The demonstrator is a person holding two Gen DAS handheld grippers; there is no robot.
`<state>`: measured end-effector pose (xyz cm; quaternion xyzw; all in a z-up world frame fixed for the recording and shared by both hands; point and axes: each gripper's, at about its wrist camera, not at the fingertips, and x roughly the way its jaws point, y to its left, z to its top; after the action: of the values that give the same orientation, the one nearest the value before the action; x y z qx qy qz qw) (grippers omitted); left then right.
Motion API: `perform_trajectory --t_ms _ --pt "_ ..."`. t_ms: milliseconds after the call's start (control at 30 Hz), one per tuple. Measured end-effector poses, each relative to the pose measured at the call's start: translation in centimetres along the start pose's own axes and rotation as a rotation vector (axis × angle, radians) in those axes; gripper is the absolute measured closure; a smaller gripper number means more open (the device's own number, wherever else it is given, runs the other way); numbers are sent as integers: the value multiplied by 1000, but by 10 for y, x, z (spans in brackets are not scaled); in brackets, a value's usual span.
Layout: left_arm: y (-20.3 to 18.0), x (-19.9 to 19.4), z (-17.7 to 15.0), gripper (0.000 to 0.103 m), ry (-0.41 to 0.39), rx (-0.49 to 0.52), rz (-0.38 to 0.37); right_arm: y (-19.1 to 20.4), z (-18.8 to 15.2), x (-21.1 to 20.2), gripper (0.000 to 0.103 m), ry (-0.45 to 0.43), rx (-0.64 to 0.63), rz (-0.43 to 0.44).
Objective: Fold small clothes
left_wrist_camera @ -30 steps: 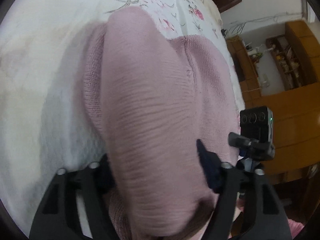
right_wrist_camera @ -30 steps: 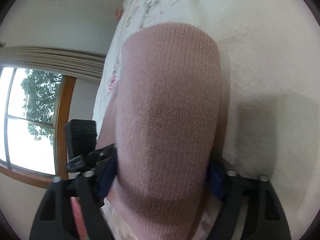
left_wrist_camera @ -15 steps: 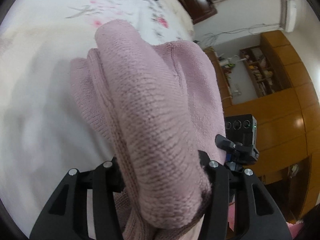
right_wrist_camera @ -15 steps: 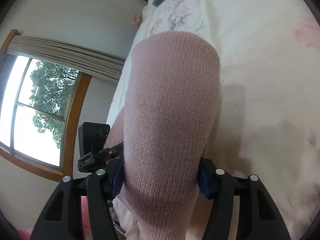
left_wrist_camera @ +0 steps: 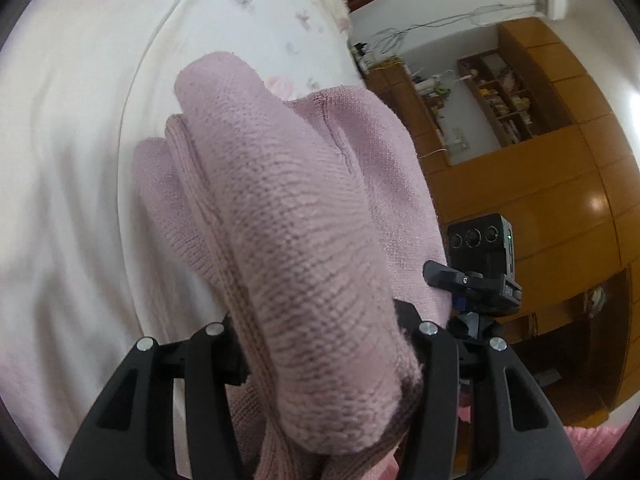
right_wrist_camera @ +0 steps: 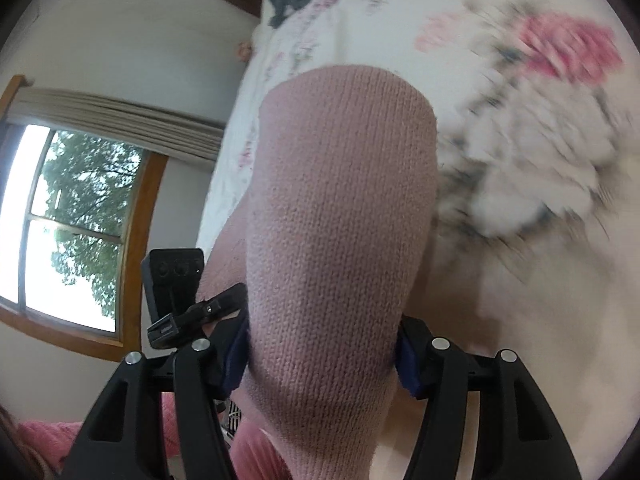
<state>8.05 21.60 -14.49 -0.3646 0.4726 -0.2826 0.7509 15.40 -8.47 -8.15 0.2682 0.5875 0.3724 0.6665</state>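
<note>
Gripping pink knit garment (left_wrist_camera: 304,240) (right_wrist_camera: 336,208), both grippers' fingers (left_wrist_camera: 224,360) (right_wrist_camera: 412,360) seemingly clamp it above bedsheet (left_wrist_camera: 72,120).

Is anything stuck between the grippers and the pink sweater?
No. The left gripper and the right gripper are each already clamped straight onto the pink sweater, with only knit fabric between their jaws.

Dusty pink knit sweater (left_wrist_camera: 288,208); white bedsheet (right_wrist_camera: 520,100) with pink roses (grey-green leaves); black gripper frames.
</note>
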Motion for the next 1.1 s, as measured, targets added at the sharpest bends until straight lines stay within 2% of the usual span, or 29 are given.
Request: perform_trajectory --t_ms 100,167,233,333,500,633,833,900,967,1033,1100 --pt "18 19 -17 53 10 -22 50 -30 -5 16 42 7 53 -21" --pt "30 24 -26 51 -6 -11 41 -44 -10 25 40 11 69 -39" --pt "32 25 -27 49 -14 -16 22 -53 -15 27 39 -8 88 -6" --pt "29 27 -18 45 4 -10 39 -48 -19 23 31 -25 69 -26" --pt "13 8 -18 43 -9 49 130 -43 -34 8 26 -43 66 -61" --pt "-2 -22 -38 40 -45 103 180 -39 -63 1 24 -3 36 -85" --pt "-14 -23 -70 37 -28 176 273 -32 -100 17 24 54 -1 -128" --pt "-8 -18 -73 37 -13 174 312 -31 -102 26 38 66 9 -124" --pt "-1 -15 -73 37 0 160 334 -31 -101 27 62 57 12 -151" --pt "3 -15 -71 37 -2 151 339 -33 -99 20 74 55 26 -132" --pt "0 -11 -71 35 3 163 350 -33 -97 11 79 52 29 -131"
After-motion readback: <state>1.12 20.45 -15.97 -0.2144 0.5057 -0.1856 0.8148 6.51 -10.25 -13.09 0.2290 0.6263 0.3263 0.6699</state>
